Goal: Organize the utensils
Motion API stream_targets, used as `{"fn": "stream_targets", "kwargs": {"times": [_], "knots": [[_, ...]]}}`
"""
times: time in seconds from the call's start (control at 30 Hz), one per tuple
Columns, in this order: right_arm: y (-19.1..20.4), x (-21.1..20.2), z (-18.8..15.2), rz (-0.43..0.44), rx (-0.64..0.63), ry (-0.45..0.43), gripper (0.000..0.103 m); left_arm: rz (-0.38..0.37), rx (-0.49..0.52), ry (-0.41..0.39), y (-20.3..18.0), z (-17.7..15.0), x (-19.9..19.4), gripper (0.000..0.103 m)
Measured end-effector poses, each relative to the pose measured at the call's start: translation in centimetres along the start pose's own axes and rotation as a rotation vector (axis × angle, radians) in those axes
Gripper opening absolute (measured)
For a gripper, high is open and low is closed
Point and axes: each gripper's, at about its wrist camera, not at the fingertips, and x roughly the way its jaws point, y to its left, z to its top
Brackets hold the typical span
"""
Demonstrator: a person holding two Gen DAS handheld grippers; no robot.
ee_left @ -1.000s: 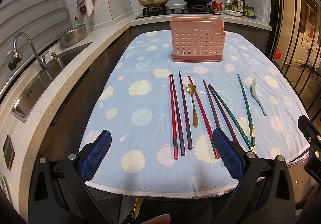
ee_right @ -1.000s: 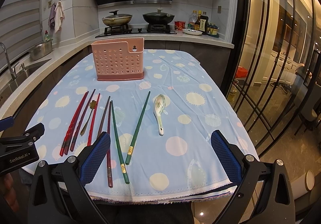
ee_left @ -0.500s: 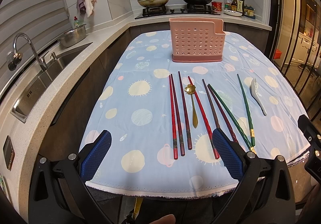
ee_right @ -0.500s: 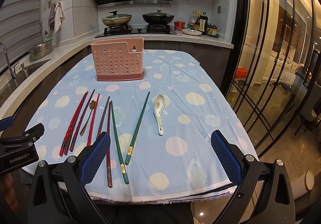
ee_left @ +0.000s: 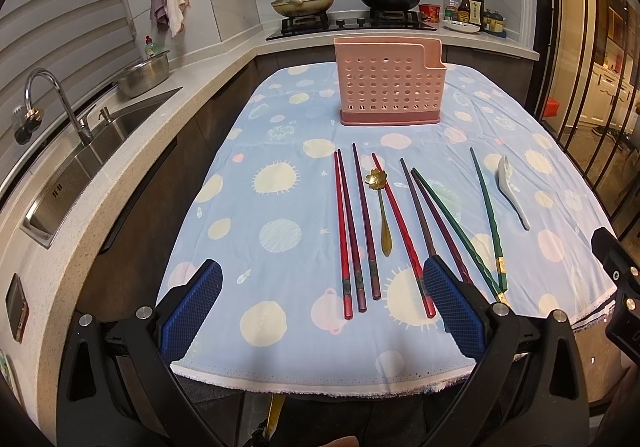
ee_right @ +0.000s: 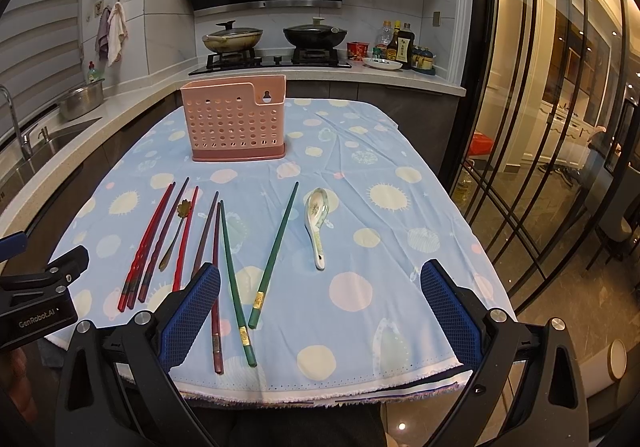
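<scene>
A pink perforated utensil holder [ee_left: 390, 85] [ee_right: 234, 123] stands upright at the far end of the table. Before it lie several red and maroon chopsticks [ee_left: 348, 231] [ee_right: 146, 243], a gold flower-headed spoon [ee_left: 382, 213] [ee_right: 176, 233], two green chopsticks [ee_left: 486, 207] [ee_right: 274, 253] and a white ceramic spoon [ee_left: 514, 189] [ee_right: 316, 225]. My left gripper [ee_left: 322, 313] hovers open at the near table edge, over the red chopsticks' handle ends. My right gripper [ee_right: 320, 315] is open too, above the near edge by the green chopsticks. Neither holds anything.
The table wears a blue cloth with pale circles [ee_left: 280, 235] [ee_right: 380, 247]. A counter with a sink [ee_left: 92, 151] runs along the left. A stove with two pans [ee_right: 276, 41] and bottles [ee_right: 400, 45] stands behind. Glass doors [ee_right: 540, 127] close the right side.
</scene>
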Motion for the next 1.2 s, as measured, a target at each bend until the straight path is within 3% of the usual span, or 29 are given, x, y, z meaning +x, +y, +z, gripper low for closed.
{"fn": "stream_targets", "kwargs": {"times": [0.3, 0.57, 0.8, 1.2], "knots": [[0.0, 0.6, -0.5, -0.002, -0.003, 0.015, 0.096, -0.038, -0.004, 0.02, -0.2, -0.2, 1.0, 0.096], [-0.8, 3.3, -1.5, -0.005, 0.023, 0.082, 0.096, -0.092, -0.04, 0.129, 0.9, -1.8, 5.6, 0.096], [-1.3, 5.2, -2.0, -0.013, 0.046, 0.125, 0.096, -0.035, -0.058, 0.209, 2.5, -3.1, 9.3, 0.096], [-0.8, 6.9, -2.0, -0.021, 0.047, 0.161, 0.096, -0.073, -0.063, 0.218, 2.5, -3.2, 11.3, 0.097]]}}
